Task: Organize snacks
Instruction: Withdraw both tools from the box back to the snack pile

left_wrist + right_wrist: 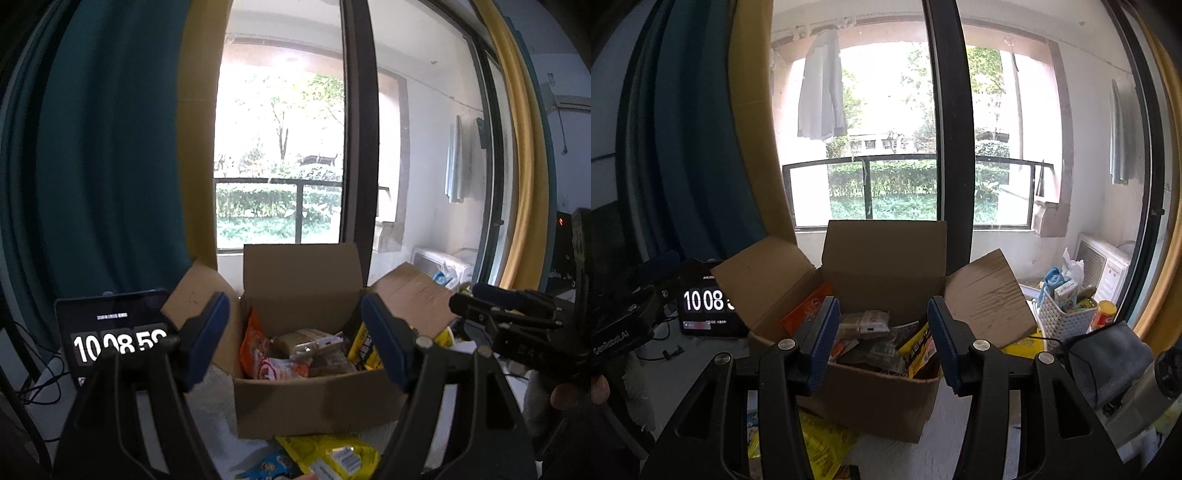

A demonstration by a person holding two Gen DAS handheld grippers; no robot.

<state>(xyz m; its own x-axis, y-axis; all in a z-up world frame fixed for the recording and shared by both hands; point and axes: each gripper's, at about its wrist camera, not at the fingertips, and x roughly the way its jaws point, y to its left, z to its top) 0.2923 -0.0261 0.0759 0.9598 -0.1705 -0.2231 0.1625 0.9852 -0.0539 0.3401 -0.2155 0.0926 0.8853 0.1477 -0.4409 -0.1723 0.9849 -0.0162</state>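
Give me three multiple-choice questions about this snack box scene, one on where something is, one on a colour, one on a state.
1. Where is the white slotted basket?
A. inside the box
B. right of the cardboard box
C. on the clock

2. What colour are the pads of the right gripper?
A. red
B. blue
C. white

3. How is the box?
A. taped shut
B. flattened
C. flaps open, snack packets inside

Answers:
1 B, in the right wrist view the basket stands past the box's right flap.
2 B, both pads facing the gap are blue.
3 C, the flaps stand up and out, and packets fill the bottom.
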